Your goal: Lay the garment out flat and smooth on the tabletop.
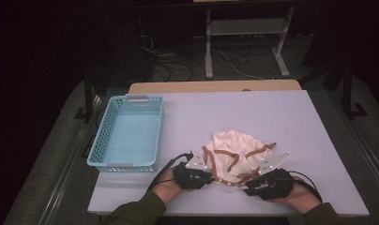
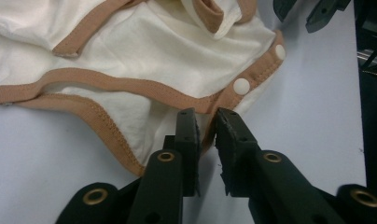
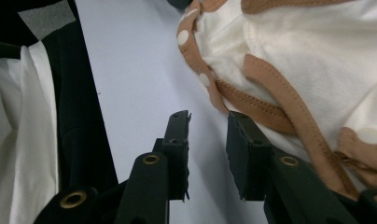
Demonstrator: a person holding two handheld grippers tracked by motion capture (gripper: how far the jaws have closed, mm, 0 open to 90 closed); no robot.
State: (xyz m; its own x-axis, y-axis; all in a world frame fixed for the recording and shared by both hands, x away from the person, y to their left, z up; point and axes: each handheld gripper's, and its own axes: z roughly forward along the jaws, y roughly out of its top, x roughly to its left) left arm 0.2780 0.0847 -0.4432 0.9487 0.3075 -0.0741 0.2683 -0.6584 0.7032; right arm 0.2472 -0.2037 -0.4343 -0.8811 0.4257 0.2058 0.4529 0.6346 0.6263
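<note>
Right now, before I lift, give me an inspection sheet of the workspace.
Surface: white tabletop, bare around the work.
Job's things: cream garment with tan trim, crumpled near the front edge; white snaps along its hem.
Clutter: blue basket at left, nothing seen inside.
Grippers: left gripper pinching the tan hem; right gripper at the garment's edge, fingers apart, no cloth between them.
Cables: black cable trailing from the left gripper.
Surroundings: dark floor, metal stand, loose floor cables.

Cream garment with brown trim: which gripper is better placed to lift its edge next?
Left. The left gripper has its jaws nearly closed around the garment trim, while the right gripper jaws stand apart over bare table beside the hem.
</note>
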